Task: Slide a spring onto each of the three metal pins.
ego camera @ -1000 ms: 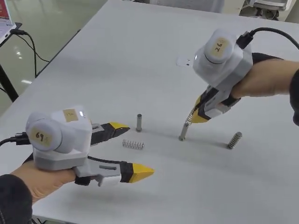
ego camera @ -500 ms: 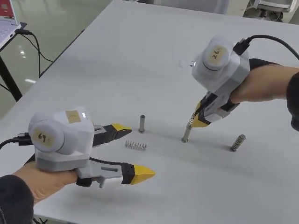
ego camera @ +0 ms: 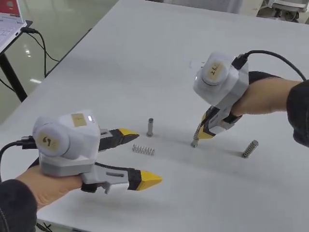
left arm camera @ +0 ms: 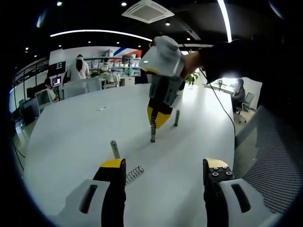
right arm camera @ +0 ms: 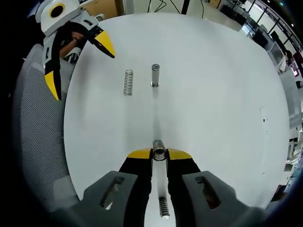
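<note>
One loose spring [ego camera: 143, 150] | left hand-held gripper [left arm camera: 164, 165] apart | right hand-held gripper [right arm camera: 159, 155] clamps spring [right arm camera: 159, 149]

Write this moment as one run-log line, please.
right tool: shut on spring at middle pin | left tool: open | loose spring: lying beside bare pin | right pin: already loaded

A: Head view? Looked from where?
B: From up high, forward and down over the table [ego camera: 145, 58].
A: Left gripper view?
B: Sat low near the tabletop, faced across at the right gripper [left arm camera: 156, 122].
A: Right gripper view?
B: Hung close above, looked down and back at the left gripper [right arm camera: 80, 71].
A: Shared anything?
B: Caught the same loose spring [ego camera: 143, 150] and bare pin [ego camera: 150, 127], all three.
</note>
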